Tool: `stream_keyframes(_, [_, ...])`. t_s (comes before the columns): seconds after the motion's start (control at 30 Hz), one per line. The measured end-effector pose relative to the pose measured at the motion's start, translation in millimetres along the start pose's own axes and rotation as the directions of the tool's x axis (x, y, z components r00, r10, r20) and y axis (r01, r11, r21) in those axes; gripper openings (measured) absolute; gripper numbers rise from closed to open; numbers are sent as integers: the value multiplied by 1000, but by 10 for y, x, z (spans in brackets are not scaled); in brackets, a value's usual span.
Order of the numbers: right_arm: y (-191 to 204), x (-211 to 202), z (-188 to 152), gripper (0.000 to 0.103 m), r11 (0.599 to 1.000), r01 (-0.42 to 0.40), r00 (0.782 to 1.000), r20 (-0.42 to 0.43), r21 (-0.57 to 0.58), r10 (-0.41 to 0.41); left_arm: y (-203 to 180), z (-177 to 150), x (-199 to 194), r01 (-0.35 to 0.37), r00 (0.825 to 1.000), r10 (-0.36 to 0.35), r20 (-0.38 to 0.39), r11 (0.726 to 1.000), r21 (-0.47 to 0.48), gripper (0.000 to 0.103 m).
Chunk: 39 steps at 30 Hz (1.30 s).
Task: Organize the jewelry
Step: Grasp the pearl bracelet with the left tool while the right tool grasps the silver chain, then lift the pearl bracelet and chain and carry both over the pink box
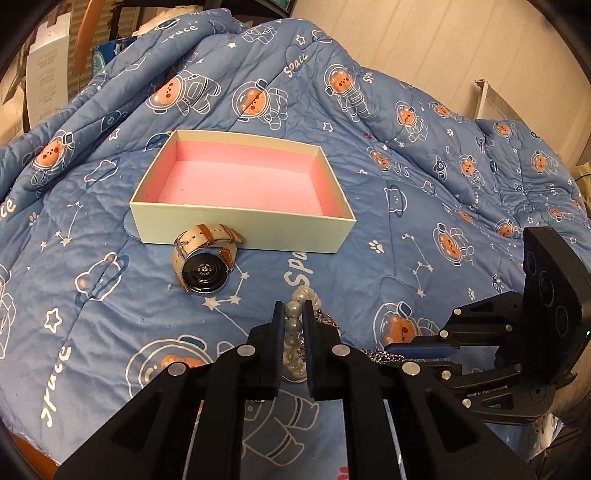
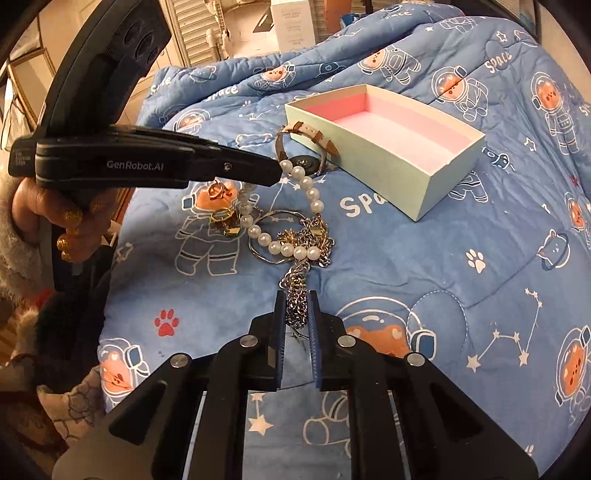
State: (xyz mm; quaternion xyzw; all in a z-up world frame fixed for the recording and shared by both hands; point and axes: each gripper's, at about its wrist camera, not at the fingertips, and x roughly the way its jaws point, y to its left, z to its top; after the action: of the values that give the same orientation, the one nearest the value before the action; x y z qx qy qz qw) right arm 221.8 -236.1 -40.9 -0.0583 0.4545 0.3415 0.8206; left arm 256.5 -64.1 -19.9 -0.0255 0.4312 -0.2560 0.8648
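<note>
A pale green box [image 1: 236, 225] with a pink lining lies open and empty on the blue bedspread; it also shows in the right wrist view [image 2: 399, 162]. A watch [image 1: 205, 262] with a cream strap leans against its front wall. My left gripper [image 1: 294, 314] is shut on a pearl strand [image 1: 293, 325]; in the right wrist view the pearl strand [image 2: 306, 184] hangs from its tip. My right gripper [image 2: 297, 304] is shut on a silver chain [image 2: 295, 295] that leads into a tangled pile of chains [image 2: 306, 236]. Gold rings and charms [image 2: 221, 214] lie beside the pile.
The blue space-bear quilt [image 1: 406, 206] covers the bed in bunched folds behind the box. White cartons [image 2: 291, 22] and shutters stand beyond the bed. A hand with gold nails [image 2: 70, 229] holds the left gripper's handle.
</note>
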Motion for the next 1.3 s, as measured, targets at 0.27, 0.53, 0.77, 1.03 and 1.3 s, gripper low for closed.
stream_keyframes(0.27, [50, -423, 221, 11, 997, -48, 992, 116, 56, 41, -116, 147, -405, 11, 997, -13, 76, 1000, 25, 9])
stream_keyframes(0.53, [134, -834, 556, 11, 997, -66, 973, 225, 35, 56, -208, 348, -717, 22, 991, -28, 133, 998, 51, 9])
stream_keyframes(0.77, [134, -1061, 828, 11, 998, -56, 959, 277, 8, 51, -269, 538, -823, 17, 988, -29, 155, 997, 80, 9])
stream_keyframes(1.03, [96, -1280, 1244, 11, 999, -3, 934, 357, -45, 19, -191, 1026, -820, -20, 981, 3, 193, 996, 89, 9])
stream_keyframes(1.3, [-213, -1203, 1857, 11, 996, 89, 913, 401, -19, -74, 60, 1540, -456, -77, 987, 68, 147, 995, 57, 9])
